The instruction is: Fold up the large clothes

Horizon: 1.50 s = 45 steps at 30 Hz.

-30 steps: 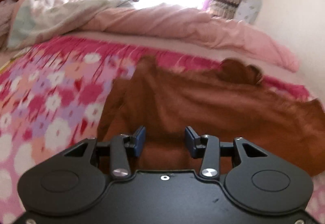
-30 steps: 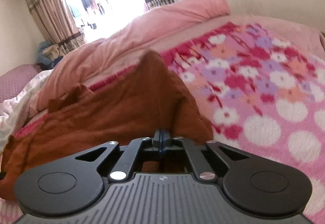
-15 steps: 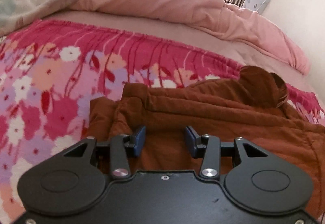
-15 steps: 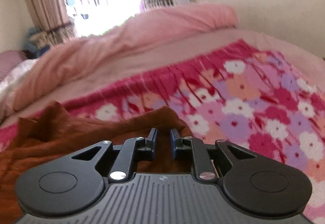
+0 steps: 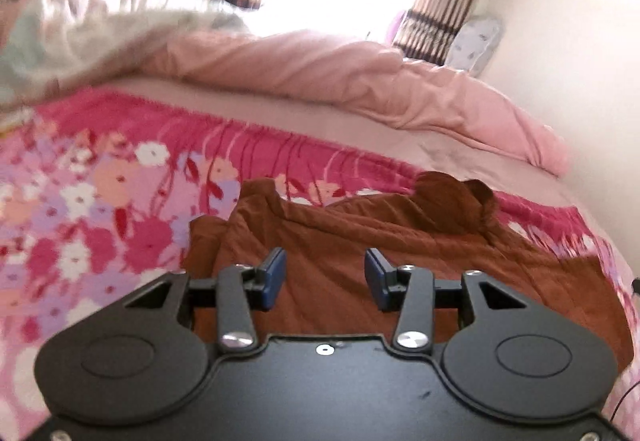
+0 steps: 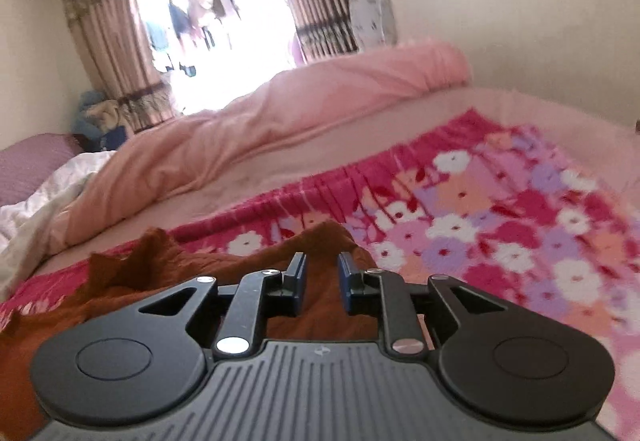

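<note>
Brown garment (image 5: 360,253) is lying rumpled on the floral blanket (image 5: 100,209), spread across the near part of the bed, with a raised corner at its far left edge and a darker bunched lump (image 5: 456,205) at its far right side. I'm holding the left gripper (image 5: 325,277) over the garment's near portion, jaws standing wide apart, blue pads (image 5: 272,277) gripping nothing, cloth showing between them. I'm holding the right gripper (image 6: 322,283) over the garment's (image 6: 160,273) right end, jaws parted with a narrower gap, nothing pinched, a peaked fold of the fabric rising just beyond the tips. The floral blanket (image 6: 500,209) is running out bare to the right of that gripper. Beyond the garment, a pink sheet strip (image 5: 320,117) is showing, then a rolled pink duvet (image 5: 360,73) is lying across the far side of the bed. A white crumpled quilt (image 5: 100,29) is sitting at far left, blurred. Striped curtains (image 6: 104,41) are framing a bright window (image 6: 216,25) with hanging clothes outside. A white patterned object (image 6: 372,17) is leaning near the wall by the right curtain; I can't tell what it is. Nothing is lying on top of the garment between the two grippers.
</note>
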Motion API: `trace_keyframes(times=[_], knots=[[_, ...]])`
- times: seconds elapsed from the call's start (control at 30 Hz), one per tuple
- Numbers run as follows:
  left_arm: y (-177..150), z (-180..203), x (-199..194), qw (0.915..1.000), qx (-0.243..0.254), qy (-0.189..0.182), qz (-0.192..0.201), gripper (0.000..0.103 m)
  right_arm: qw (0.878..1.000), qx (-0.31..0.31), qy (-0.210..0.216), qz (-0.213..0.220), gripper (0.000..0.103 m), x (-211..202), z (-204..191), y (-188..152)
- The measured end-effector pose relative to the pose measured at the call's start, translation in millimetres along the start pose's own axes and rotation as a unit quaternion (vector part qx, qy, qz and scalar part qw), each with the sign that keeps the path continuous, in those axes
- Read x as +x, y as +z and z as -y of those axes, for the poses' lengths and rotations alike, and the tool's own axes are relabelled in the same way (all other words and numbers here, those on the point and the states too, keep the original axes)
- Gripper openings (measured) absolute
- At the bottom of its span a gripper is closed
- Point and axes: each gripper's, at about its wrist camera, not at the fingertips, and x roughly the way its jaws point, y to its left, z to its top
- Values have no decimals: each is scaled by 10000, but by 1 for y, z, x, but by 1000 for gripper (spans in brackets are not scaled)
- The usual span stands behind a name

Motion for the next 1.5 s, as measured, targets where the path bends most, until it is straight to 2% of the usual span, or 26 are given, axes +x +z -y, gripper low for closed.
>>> trace_keyframes(times=[0.1,0.2,0.37,0.43,0.6,0.87,0.93,1.0,1.07,1.17,1.33,1.4,1.5], knots=[[-28,7,-35,9997,113,-28,200,46,9999,-110,61,23,24,-34,1,-13],[-53,4,-49,9997,35,-26,221,47,9998,-173,2,-49,24,-52,6,-32],[-74,-10,-33,9997,-168,115,-138,47,9989,-105,-280,-355,24,-44,18,-59],[-79,-12,-27,9997,-103,105,-216,47,9986,-20,-340,-401,23,-39,24,-67],[-90,-22,-14,9991,-324,30,-265,47,9985,230,-390,-317,22,-35,31,-78],[-91,-23,-18,9991,-349,-41,-231,49,9973,186,-645,-309,24,-41,20,-78],[-89,-24,-21,9989,-385,-109,-229,51,9962,10,-841,-227,35,-45,5,-73],[-87,-25,-27,9985,-465,-152,-234,51,9962,-47,-873,-41,41,-53,-13,-68],[-86,-25,-32,9987,-435,-163,-201,51,9982,-90,-582,137,44,-63,-37,-65],[-86,-26,-34,9989,-356,-192,-222,52,9994,-315,-37,170,46,-70,-84,-68],[-88,-36,-44,9985,-462,-256,-136,52,9937,-801,760,-209,46,-64,-169,-95],[-89,-40,-47,9981,-531,-306,-112,52,9926,-891,758,-328,46,-56,-189,-106],[-92,-43,-47,9974,-625,-341,-122,52,9927,-1039,425,-448,46,-40,-208,-121]])
